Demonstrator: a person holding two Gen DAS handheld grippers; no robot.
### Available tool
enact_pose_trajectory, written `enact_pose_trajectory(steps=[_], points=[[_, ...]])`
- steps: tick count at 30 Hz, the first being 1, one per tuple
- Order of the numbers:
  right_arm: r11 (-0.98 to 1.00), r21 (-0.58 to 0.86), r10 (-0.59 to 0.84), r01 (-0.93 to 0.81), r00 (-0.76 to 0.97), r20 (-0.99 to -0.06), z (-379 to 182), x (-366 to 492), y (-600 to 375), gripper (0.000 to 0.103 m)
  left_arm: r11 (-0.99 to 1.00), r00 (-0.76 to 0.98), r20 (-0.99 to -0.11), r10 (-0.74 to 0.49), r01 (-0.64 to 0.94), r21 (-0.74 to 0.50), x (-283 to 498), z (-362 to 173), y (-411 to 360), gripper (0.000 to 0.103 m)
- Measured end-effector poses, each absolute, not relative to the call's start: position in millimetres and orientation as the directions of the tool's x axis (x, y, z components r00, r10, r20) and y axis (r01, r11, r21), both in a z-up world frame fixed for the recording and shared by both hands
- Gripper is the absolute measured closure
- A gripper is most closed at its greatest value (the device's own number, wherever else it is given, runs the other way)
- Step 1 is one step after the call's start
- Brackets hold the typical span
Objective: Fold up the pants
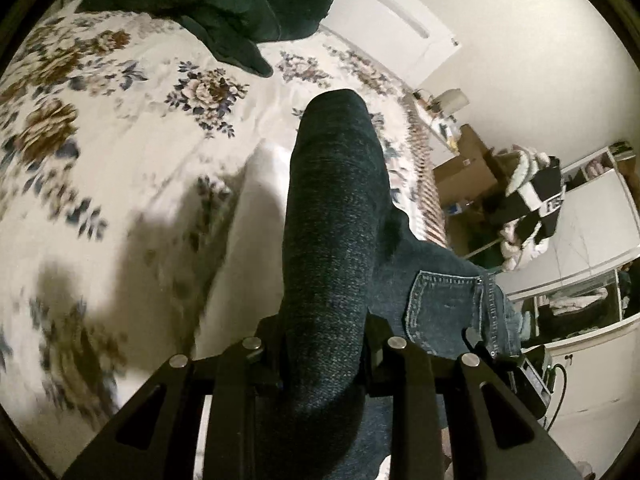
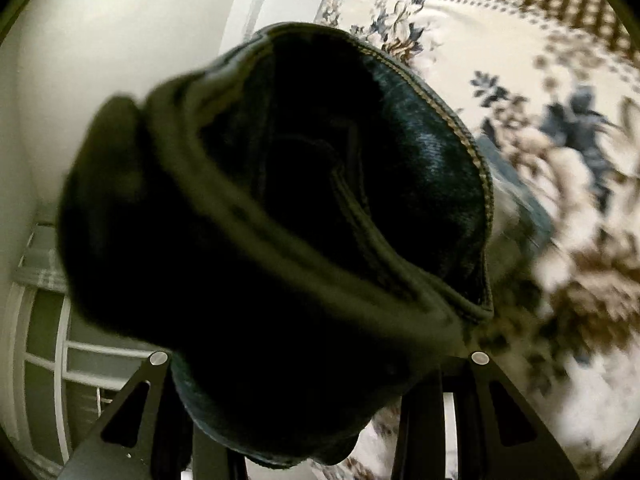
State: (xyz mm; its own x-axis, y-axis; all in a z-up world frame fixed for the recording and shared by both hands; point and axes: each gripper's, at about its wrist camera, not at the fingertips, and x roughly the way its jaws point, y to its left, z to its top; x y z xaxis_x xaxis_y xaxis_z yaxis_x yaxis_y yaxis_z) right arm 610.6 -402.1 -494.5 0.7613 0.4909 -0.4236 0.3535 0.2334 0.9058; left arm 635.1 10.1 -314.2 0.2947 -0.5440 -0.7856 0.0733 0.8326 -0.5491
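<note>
Hanging above the bed [image 1: 120,128], the dark blue jeans [image 1: 332,240] are gripped at two places and are seen raised clear of the floral bedspread [image 1: 80,160]. In the left wrist view a rolled or bunched length of denim is pinched in the left gripper [image 1: 324,344], whose jaws are closed narrowly on the cloth; the fabric is draped forward over the jaws and away from the camera. A back pocket [image 1: 444,308] with pale stitching is shown just to the right of that bunch, still over the bed's edge. A dark green garment [image 1: 224,4] is heaped at the far side of the bed, well apart from the jeans. Beyond the bed's edge a cardboard box [image 1: 464,164] and a pile of clothes [image 1: 532,200] are seen beside white cupboards.

In the right wrist view a thicker fold of the jeans [image 2: 280,220], with a stitched seam along its upper edge, is held in the right gripper [image 2: 320,364], the jaws being set wider and closed on the folded denim. Most of that view is filled by the cloth; the bedspread is blurred behind it.
</note>
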Motion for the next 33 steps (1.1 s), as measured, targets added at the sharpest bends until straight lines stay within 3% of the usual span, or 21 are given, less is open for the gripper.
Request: enact_pose_trajectory(steps=[6,9,13,16,22,25,27,29,33], points=[[0.305,0.851,0.496,0.428,0.692,-0.525,-558.3,659.6,-396.9,0.063,0.854,0.204,-0.832,-0.517,0.053,-0.518,675.9,-381.4,9.8,0.078],[0.319,0.835,0.519,0.448,0.655,-0.549,-567.8,662.5,-401.7,0.054,0.856,0.201,-0.833,-0.515,0.067,-0.513,671.8,-382.9,12.1,0.073],[0.348,0.817,0.551,0.459,0.605,-0.574,-563.2,654.7,-411.2,0.049,0.855,0.183,-0.837,-0.516,0.053,-0.515,670.7,-378.2,14.0,0.071],[0.367,0.802,0.549,0.472,0.585,-0.596,-564.2,651.7,-420.6,0.049,0.895,0.205,-0.872,-0.445,0.067,-0.441,667.2,-361.7,7.4,0.068],[0.569,0.676,0.452,0.468,0.509,-0.733,-509.3,630.1,-405.4,0.034,0.953,0.290,-0.908,-0.302,0.121,-0.278,647.0,-329.6,-3.5,0.066],[0.640,0.604,0.383,0.475,0.484,-0.787,-483.2,612.1,-396.4,0.029,0.959,0.310,-0.909,-0.279,0.132,-0.250,635.2,-316.7,-3.5,0.052],[0.675,0.563,0.334,0.477,0.483,-0.809,-461.7,600.3,-389.9,0.026,0.964,0.329,-0.908,-0.258,0.144,-0.221,623.8,-304.2,-5.8,0.033],[0.728,0.506,0.273,0.463,0.481,-0.833,-437.0,587.0,-379.1,0.017,0.971,0.347,-0.911,-0.223,0.159,-0.177,610.0,-291.7,-10.3,0.021],[0.794,0.421,0.192,0.438,0.477,-0.858,-396.5,561.2,-357.9,0.006,0.978,0.395,-0.904,-0.165,0.183,-0.098,579.1,-265.9,-20.4,0.014]])
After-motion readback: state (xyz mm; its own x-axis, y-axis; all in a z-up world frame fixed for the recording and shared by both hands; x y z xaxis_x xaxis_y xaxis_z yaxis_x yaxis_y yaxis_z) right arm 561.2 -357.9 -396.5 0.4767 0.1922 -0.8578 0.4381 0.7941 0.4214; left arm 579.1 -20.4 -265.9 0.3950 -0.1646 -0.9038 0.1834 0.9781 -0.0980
